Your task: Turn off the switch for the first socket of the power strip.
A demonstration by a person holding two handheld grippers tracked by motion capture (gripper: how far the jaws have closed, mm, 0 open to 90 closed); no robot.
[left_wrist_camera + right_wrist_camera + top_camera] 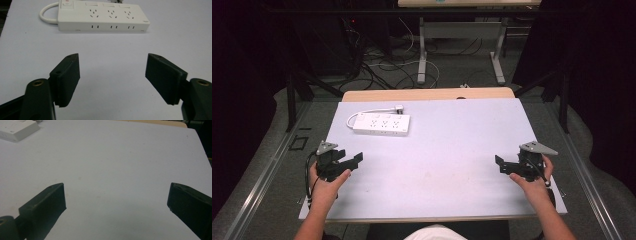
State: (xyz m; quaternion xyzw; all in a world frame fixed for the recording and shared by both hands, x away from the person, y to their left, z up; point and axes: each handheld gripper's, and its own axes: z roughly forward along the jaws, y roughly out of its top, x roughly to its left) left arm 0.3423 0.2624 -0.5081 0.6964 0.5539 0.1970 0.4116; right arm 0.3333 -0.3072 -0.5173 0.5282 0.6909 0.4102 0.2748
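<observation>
Power strip: white, laid flat near table far-left corner.
Left gripper: jaws spread, empty, near left edge; strip well ahead.
Right gripper: jaws spread, empty, near right edge.

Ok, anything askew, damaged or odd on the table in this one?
Nothing stands out. The white power strip lies flat near the table's far left, its cord looped beside it. Left gripper and right gripper are open and empty.
</observation>
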